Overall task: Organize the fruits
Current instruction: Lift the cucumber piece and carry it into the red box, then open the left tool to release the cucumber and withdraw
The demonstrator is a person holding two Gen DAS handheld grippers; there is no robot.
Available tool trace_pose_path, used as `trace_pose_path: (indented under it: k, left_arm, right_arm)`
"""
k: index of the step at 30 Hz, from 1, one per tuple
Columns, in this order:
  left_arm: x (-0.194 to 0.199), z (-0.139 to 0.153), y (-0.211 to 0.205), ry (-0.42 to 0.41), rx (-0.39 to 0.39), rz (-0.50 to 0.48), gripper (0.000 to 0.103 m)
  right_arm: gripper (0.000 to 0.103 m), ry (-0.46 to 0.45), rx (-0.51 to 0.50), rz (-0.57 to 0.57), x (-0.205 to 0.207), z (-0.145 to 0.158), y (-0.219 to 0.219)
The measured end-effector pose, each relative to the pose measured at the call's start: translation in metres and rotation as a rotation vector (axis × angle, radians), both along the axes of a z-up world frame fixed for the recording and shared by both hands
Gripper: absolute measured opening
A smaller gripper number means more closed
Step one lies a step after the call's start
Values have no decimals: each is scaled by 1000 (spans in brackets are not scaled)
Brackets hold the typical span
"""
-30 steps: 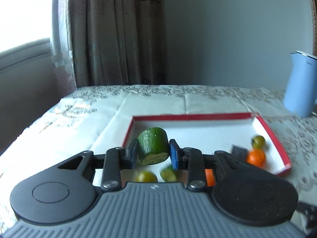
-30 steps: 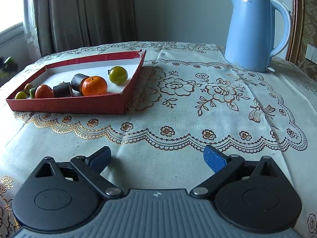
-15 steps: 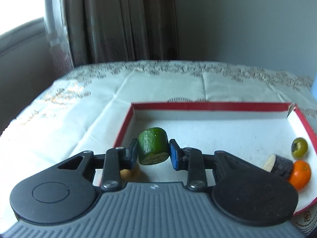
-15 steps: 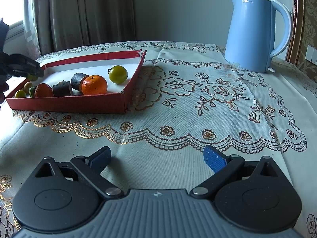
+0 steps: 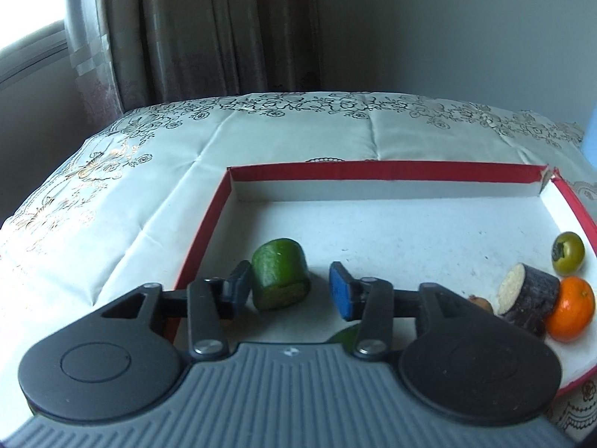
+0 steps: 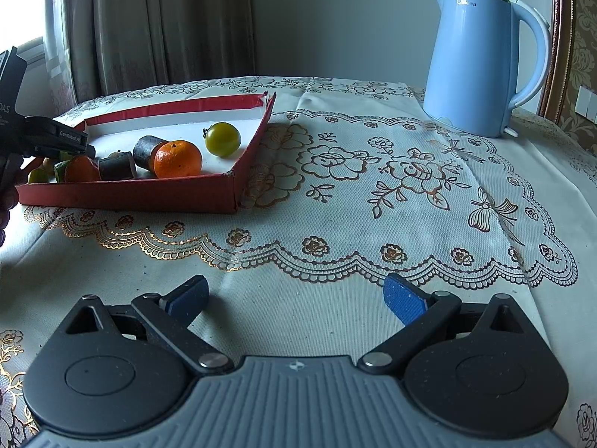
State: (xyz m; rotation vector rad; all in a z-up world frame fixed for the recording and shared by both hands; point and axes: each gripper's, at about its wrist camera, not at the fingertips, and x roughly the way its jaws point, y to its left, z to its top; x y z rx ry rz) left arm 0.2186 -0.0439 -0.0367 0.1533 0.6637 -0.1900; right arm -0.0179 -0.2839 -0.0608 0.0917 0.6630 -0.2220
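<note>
At lower centre, the left gripper [image 5: 293, 289] is opening around the cucumber piece [image 5: 280, 274]; the right gripper [image 6: 294, 300] gapes empty.

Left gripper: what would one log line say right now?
left gripper: opening | cucumber chunk: between jaws, in red tray | right gripper: open, empty

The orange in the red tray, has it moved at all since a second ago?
No. In the right wrist view the orange sits at the same spot against the red tray front wall, beside the dark cut piece.
</note>
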Motion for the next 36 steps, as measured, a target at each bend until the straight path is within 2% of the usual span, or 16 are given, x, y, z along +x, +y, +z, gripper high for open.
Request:
trace_pose_path:
  k: [2, 5, 7, 9, 11, 14, 21, 24, 27, 32, 36]
  left_arm:
    - [-6, 2, -2, -20, 10, -9, 53]
    - [-23, 10, -2, -77, 19, -17, 69]
    - [-37, 17, -2, -128, 33, 3, 90]
    - [-53, 24, 1, -179, 40, 11, 93]
    - [-68, 30, 8, -183, 18, 4, 95]
    - [-91, 36, 22, -191, -23, 4, 103]
    - [-133, 45, 64, -179, -123, 60, 103]
    - [-143, 45, 82, -199, -128, 118, 103]
    - [-150, 45, 100, -189, -144, 154, 103]
    - [-161, 48, 120, -192, -131, 189, 103]
    - [-169, 49, 123, -208, -62, 211, 103]
  right_arm:
    - [101, 0, 0, 0, 0, 0, 0]
    - [101, 0, 0, 0, 0, 0, 0]
    - [101, 0, 0, 0, 0, 0, 0]
    - [101, 1, 0, 0, 1, 0, 0]
    - [101, 1, 0, 0, 1, 0, 1]
    - [101, 1, 0, 0, 1, 0, 1]
    - [101, -8, -6, -10, -2, 2, 2]
    - [101, -33, 36, -5, -9, 8, 5]
    - [101, -61, 26, 8, -17, 15, 15]
    - [101, -103, -1, 45, -27, 30, 35]
    - [101, -136, -11, 84, -33, 42, 56]
